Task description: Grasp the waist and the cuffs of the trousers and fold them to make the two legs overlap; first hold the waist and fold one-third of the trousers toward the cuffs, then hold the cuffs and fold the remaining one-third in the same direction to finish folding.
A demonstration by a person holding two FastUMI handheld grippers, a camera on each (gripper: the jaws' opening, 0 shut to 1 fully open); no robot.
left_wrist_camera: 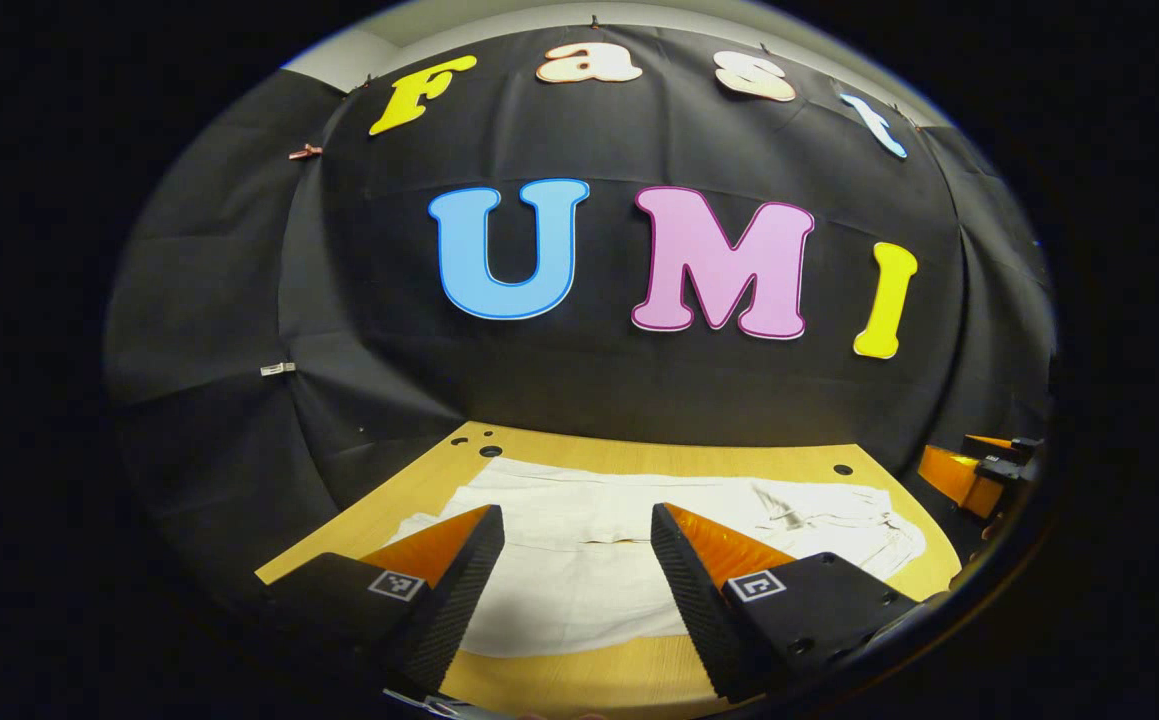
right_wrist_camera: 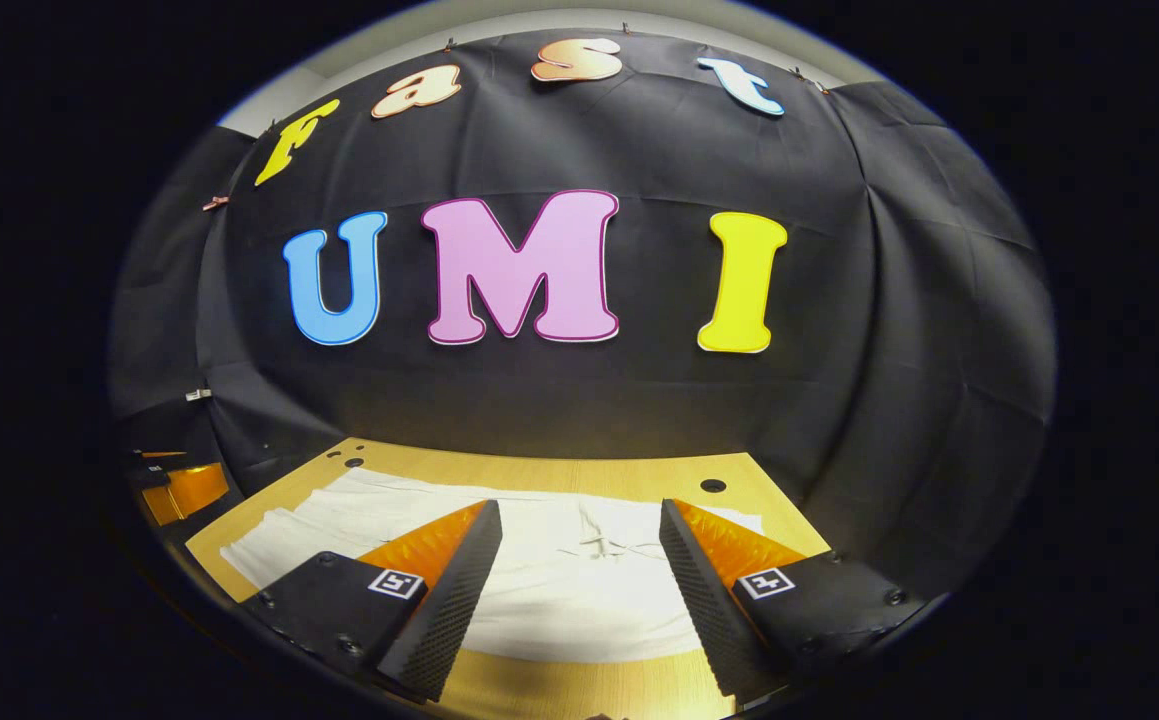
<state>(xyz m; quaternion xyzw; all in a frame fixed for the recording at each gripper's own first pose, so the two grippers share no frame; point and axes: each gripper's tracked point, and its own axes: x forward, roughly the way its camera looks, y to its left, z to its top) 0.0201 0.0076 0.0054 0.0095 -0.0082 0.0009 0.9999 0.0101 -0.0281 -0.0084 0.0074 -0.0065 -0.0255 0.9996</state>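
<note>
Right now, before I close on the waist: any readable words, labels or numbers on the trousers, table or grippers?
No readable text.
trousers: no legible print or label.
table: no writing.
left gripper and right gripper: each carries square coded markers, patterns, not words.

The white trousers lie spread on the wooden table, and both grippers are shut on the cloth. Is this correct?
Not quite. The trousers do lie spread on the wooden table, but neither gripper is shut on them. In the left gripper view the left gripper has its fingers wide apart above the cloth, and the right gripper view shows the right gripper equally open.
</note>
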